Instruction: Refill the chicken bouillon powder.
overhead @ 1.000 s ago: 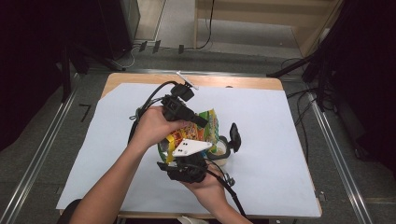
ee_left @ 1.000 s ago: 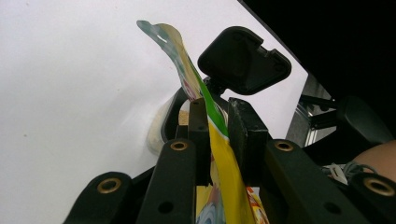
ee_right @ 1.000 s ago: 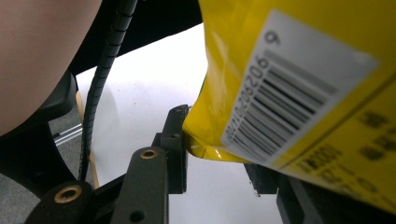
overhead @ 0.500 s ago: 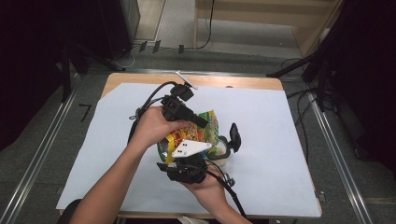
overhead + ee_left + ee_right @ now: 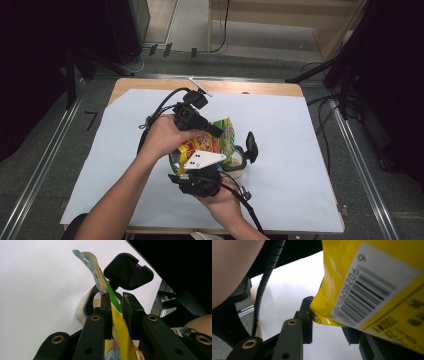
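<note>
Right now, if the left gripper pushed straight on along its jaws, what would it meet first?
Past the snack bag it pinches, the left gripper would probably first meet the container's rim and its raised black lid; depth is unclear.

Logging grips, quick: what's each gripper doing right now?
Left gripper: shut on the snack bag.
Right gripper: shut on the same bag's lower corner.

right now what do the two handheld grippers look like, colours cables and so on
Both are black. The left gripper trails a smooth black cable; its jaws are flat black bars with brass-coloured pivot pins. The right gripper carries a pale three-cornered plate with small holes, and a ribbed black cable. The forearms are bare, no sleeves in view.
</note>
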Available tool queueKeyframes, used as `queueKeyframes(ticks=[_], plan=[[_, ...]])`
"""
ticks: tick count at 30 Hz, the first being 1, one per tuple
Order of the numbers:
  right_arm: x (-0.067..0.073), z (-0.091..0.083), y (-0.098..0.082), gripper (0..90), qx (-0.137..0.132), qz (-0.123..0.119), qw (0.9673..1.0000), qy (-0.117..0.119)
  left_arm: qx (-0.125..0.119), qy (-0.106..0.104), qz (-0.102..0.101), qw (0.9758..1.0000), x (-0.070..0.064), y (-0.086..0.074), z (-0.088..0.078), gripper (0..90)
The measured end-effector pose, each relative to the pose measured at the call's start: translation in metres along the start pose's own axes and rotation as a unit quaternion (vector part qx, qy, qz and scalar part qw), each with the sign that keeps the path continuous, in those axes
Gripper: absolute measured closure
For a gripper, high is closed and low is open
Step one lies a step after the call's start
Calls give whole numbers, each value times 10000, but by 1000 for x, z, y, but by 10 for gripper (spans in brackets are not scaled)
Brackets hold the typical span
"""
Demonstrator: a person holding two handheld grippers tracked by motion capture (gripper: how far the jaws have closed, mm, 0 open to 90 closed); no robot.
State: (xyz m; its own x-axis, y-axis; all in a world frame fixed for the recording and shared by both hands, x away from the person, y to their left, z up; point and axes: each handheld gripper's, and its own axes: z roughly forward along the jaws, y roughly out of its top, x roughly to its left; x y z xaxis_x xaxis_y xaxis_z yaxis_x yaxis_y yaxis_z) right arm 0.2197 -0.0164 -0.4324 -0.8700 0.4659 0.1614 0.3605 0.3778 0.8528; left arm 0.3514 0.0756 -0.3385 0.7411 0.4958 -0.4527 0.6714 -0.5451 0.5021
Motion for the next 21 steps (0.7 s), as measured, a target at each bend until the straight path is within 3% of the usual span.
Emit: queueKeyframes(ticks=[5,21], plan=[[-2,-1,0,666,-27,-103,9998,-168,-196,87,115,9997,-5,0,-3,802],[-3,0,-2,668,21,5,10000,-76,-83,87,67,9999,-2,0,1,800]])
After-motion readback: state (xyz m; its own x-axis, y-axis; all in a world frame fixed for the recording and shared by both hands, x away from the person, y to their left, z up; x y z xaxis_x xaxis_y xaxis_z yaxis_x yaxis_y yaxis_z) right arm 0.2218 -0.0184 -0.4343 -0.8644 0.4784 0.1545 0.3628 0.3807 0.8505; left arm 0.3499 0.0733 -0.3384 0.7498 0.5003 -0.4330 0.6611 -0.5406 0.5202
